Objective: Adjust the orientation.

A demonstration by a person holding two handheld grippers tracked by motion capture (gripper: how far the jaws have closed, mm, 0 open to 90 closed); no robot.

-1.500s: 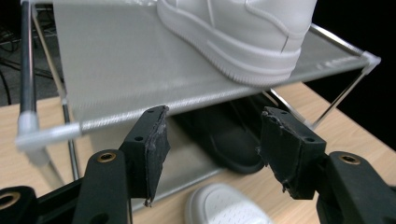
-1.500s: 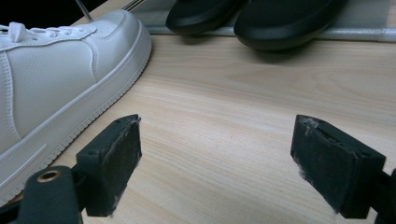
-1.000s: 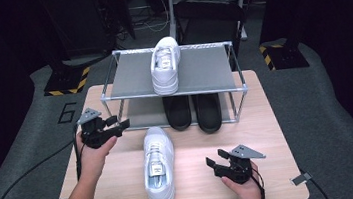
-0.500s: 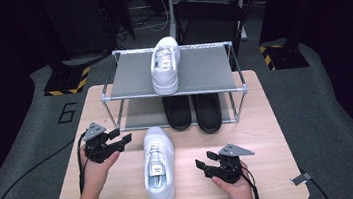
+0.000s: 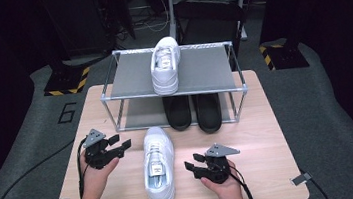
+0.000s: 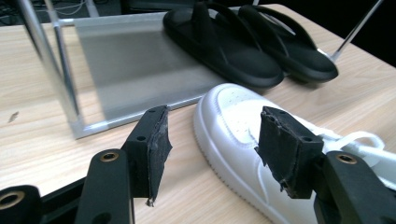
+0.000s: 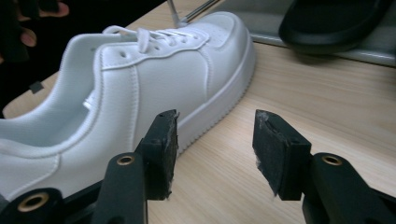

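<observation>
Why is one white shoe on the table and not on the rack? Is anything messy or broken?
One white sneaker lies on the table, apart from its partner on the rack's top shelf. The black sandals sit paired underneath. The black pads on the left claw look frayed at the edges. Nothing is spilled.

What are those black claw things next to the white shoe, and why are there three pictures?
A person holds a grabbing tool in each hand. The left gripper and the right gripper each have two black fingers, open right now and holding nothing. The right one's have just been closing a little, with nothing between them.

One picture looks down from above the light wooden table. The other two come from small cameras riding on each tool.

On the table lies a white lace-up sneaker. Behind it stands a grey metal shoe rack, with a matching white sneaker on top and a pair of black slide sandals underneath.
</observation>
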